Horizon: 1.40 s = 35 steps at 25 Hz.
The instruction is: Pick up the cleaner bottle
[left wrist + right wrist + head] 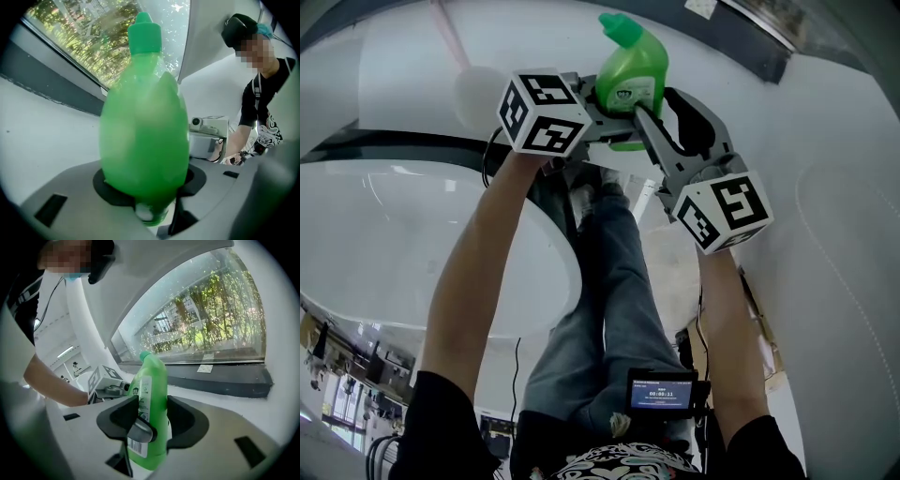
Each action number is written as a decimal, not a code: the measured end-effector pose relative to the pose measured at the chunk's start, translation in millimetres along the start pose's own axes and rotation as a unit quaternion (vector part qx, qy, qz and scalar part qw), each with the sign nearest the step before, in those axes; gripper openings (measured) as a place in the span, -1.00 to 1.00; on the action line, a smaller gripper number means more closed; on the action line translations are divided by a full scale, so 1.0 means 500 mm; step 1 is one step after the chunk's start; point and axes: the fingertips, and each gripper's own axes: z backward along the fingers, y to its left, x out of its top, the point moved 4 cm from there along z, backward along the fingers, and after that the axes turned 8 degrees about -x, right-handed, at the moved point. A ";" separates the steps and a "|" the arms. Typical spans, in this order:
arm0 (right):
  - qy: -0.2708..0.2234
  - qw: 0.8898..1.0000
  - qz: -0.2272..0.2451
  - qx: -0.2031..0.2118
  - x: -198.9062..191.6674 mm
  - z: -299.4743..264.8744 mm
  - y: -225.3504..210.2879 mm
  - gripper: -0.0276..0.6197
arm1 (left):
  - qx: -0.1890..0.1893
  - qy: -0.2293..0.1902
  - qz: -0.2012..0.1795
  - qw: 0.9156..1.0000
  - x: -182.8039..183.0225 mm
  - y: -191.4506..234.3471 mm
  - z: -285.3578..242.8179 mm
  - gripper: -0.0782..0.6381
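The green cleaner bottle (630,80) with a green cap sits at the top centre of the head view, caught between both grippers. My left gripper (602,111) comes at it from the left and my right gripper (654,117) from the right. In the left gripper view the bottle's broad face (145,136) fills the gap, and the left gripper (147,187) has its dark pads against both sides. In the right gripper view the bottle (152,404) stands upright with its label edge toward the camera. The right gripper (150,423) has its pads closed on the narrow sides. Whether the bottle's base rests on anything I cannot tell.
A large window with trees outside and a dark sill (220,380) runs behind the bottle. White curved surfaces (394,244) lie to the left and right. The person's jeans-clad legs (600,309) and a small screen device (661,392) are below the grippers.
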 end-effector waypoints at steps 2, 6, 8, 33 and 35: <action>-0.007 1.000 -0.002 0.003 0.005 0.004 0.000 -0.33 | -0.006 -0.015 0.016 1.000 0.001 -0.006 -0.003 -0.21; -0.010 1.000 -0.006 0.007 0.019 0.019 0.006 -0.33 | -0.021 -0.059 0.063 0.996 0.004 -0.029 -0.008 -0.22; -0.010 1.000 -0.006 0.006 0.027 0.027 0.015 -0.34 | -0.028 -0.083 0.085 0.993 0.004 -0.044 -0.006 -0.22; -0.085 0.995 0.042 -0.002 0.085 0.182 0.128 -0.34 | -0.006 -0.318 0.196 0.928 -0.023 -0.252 0.161 -0.22; -0.094 0.994 0.046 -0.011 0.085 0.190 0.141 -0.34 | 0.002 -0.338 0.200 0.920 -0.032 -0.268 0.187 -0.22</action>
